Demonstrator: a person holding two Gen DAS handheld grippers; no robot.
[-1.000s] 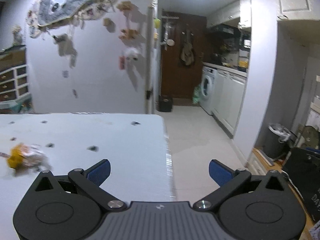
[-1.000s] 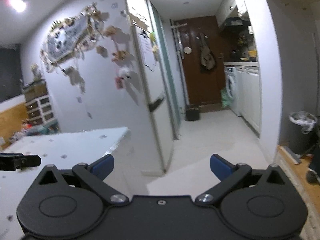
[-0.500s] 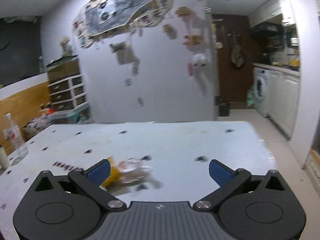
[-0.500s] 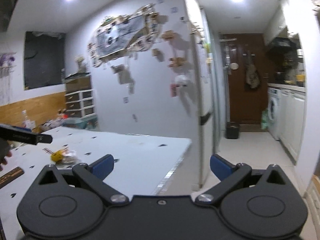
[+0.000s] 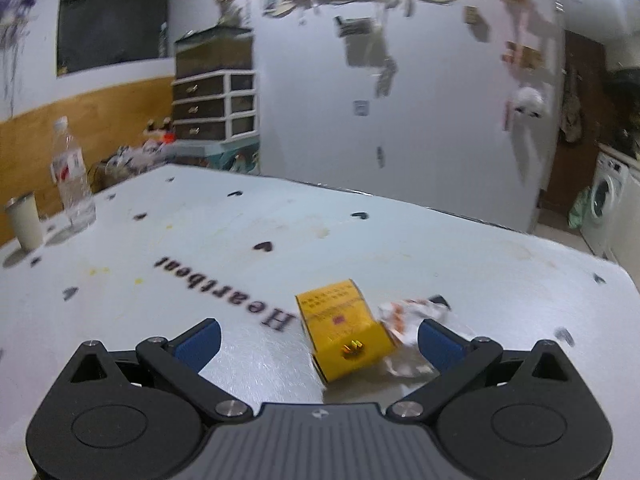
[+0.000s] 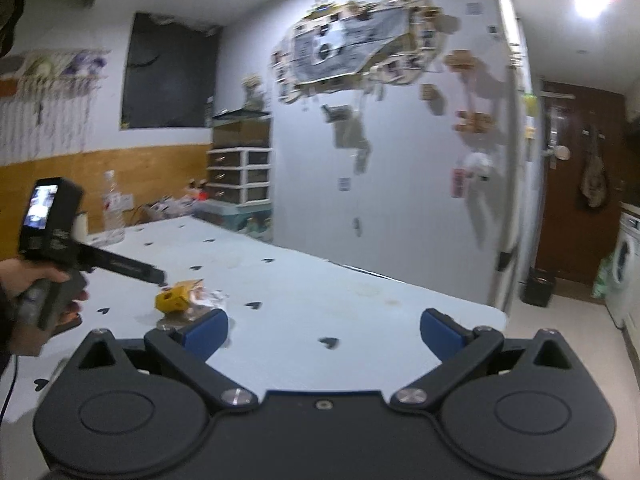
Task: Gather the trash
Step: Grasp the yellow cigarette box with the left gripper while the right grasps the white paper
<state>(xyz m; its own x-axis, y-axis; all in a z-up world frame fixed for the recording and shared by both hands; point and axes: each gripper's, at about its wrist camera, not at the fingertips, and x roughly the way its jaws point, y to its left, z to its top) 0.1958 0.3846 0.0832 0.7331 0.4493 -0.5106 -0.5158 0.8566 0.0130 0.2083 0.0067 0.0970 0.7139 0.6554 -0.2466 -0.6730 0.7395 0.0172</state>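
Left gripper (image 5: 318, 338) spread wide, blue pads apart, nothing between them touched or clamped. Between those pads, nearer the right one, a small yellow box (image 5: 345, 340) lying tilted on the white table (image 5: 480, 272), one end turned toward the camera. Just beside the box on its right, touching it, a crumpled clear wrapper (image 5: 412, 314) with orange print, its edge close against the right pad; whether pad and wrapper touch cannot be told from the blur. Ahead of the left pad, printed upside down on the tabletop, the word "Heartbeat" (image 5: 224, 286), with small dark hearts scattered farther out. Far ahead and to the left, near the table's edge, a clear plastic bottle (image 5: 72, 176) standing upright, and beside it a pale cup (image 5: 24, 222), also upright. Right gripper (image 6: 324, 326) likewise released, blue pads wide apart and empty, hanging above the near part of the table. Seen from there, ahead and to the left of its left pad, the same yellow box (image 6: 173, 299) and wrapper (image 6: 208, 298) together on the tabletop, well short of the far edge. Left of them, the other gripper's dark fingers (image 6: 124, 268) reaching in just above the box, held by a hand (image 6: 28, 280) at the frame's left edge. Beyond the table, a white wall hung with blurred paper pieces.
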